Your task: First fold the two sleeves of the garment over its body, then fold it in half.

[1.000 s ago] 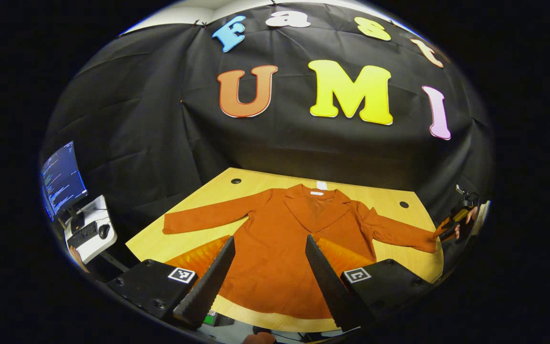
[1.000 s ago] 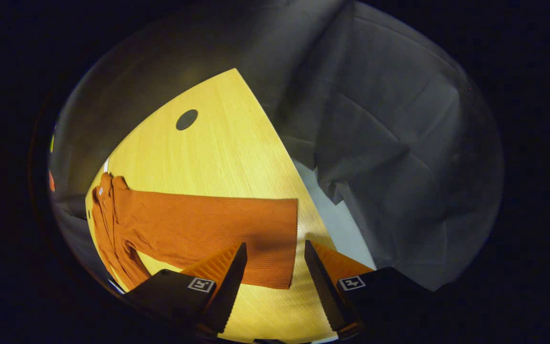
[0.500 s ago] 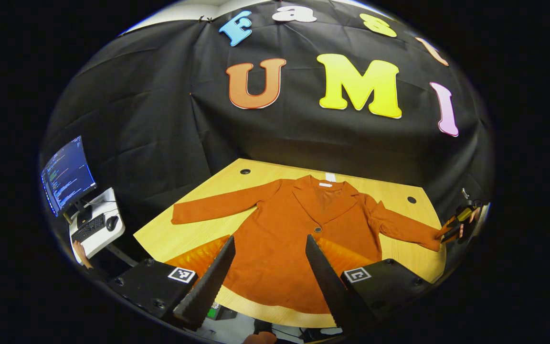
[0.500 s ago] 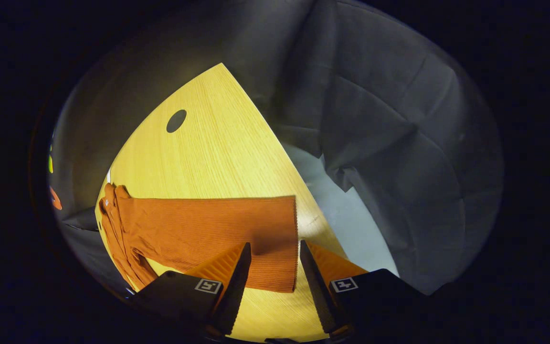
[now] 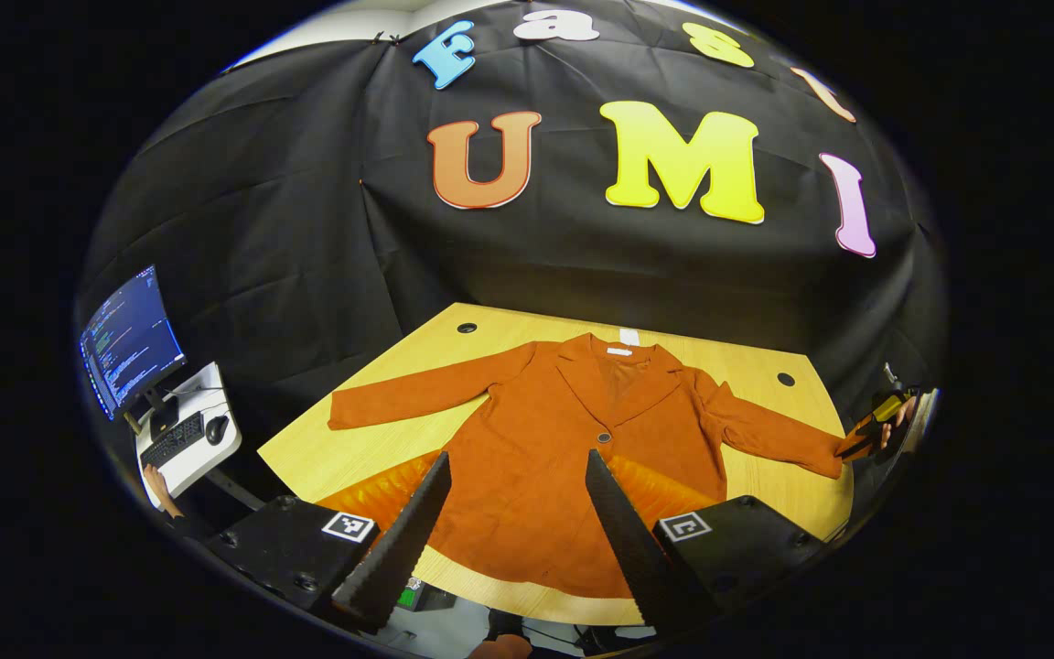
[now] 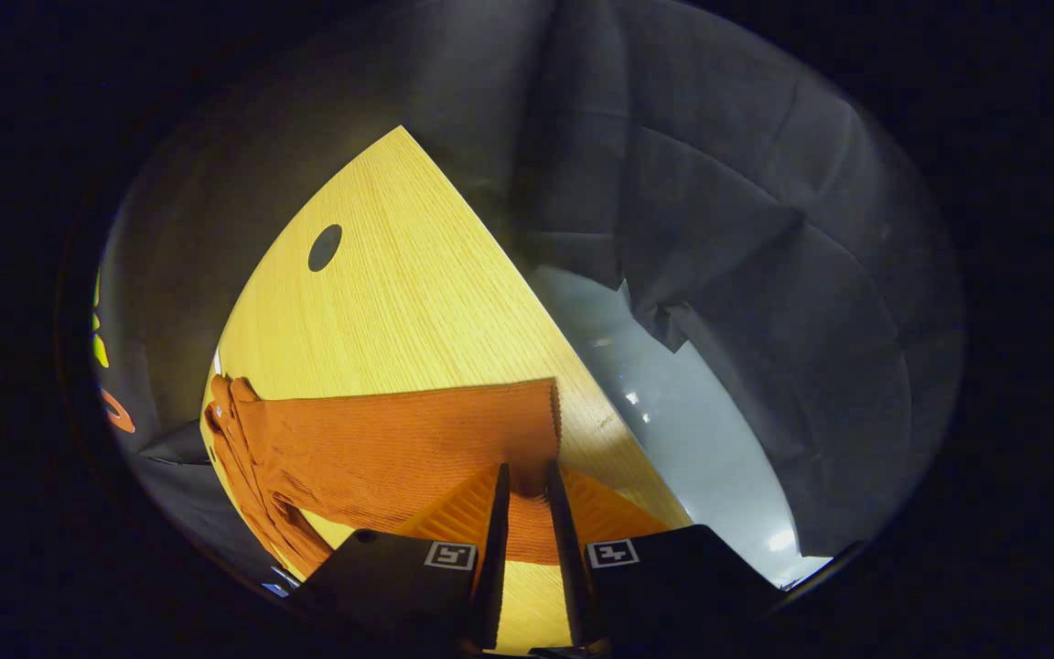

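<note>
coat hem (image 5: 527, 586) partly behind jaws

Rust garment (image 5: 573, 458) flat, sleeves seemingly unfolded

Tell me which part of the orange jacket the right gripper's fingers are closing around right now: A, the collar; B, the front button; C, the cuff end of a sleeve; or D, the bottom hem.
C: in the right gripper view the right gripper has its fingers drawn close together around the cuff end of the sleeve, which lies flat on the wooden table.
</note>
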Tool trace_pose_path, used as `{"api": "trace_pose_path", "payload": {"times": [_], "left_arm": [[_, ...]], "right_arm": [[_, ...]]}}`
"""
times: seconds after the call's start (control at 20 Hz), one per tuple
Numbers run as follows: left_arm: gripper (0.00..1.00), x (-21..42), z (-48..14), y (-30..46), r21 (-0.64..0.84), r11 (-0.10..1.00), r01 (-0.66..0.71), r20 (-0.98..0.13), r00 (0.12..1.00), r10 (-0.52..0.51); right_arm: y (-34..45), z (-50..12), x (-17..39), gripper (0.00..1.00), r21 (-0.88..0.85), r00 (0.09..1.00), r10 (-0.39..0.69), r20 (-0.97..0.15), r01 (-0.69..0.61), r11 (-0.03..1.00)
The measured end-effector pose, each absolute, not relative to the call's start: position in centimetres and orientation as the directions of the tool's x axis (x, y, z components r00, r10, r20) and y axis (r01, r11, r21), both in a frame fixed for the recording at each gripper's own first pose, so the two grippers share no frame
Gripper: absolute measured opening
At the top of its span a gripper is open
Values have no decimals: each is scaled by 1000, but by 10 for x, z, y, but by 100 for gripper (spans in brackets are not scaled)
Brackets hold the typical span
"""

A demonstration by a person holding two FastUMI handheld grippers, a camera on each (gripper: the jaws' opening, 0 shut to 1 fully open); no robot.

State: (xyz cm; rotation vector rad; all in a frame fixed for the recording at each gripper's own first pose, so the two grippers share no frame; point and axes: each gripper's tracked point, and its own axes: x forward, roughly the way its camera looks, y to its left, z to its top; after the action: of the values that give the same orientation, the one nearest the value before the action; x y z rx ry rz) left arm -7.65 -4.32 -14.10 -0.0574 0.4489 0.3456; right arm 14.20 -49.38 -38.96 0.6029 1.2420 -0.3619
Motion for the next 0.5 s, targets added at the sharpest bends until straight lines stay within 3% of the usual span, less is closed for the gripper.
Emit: {"api": "trace_pose_path", "payload": {"times": [0.05,0.1,0.25,0.3,0.5], "left_arm": [[96,-78,-140,-43,24,940,-340,-432,844,317],[96,-78,-139,-42,22,939,-344,-430,845,319],[100,-76,-140,-42,-1,944,-329,-428,854,297],[97,-77,-140,-38,6,946,-325,-424,856,297],[96,-70,-146,-12,9,952,-306,-419,864,281]], "right_arm": [[-496,-393,139,26,221,289,61,-955,563,796],[-494,-392,143,10,229,295,68,-953,556,799],[-491,-390,143,16,246,312,85,-946,523,816],[-492,-389,145,7,248,313,86,-946,526,814],[-489,-372,146,7,225,330,36,-943,556,800]]}}
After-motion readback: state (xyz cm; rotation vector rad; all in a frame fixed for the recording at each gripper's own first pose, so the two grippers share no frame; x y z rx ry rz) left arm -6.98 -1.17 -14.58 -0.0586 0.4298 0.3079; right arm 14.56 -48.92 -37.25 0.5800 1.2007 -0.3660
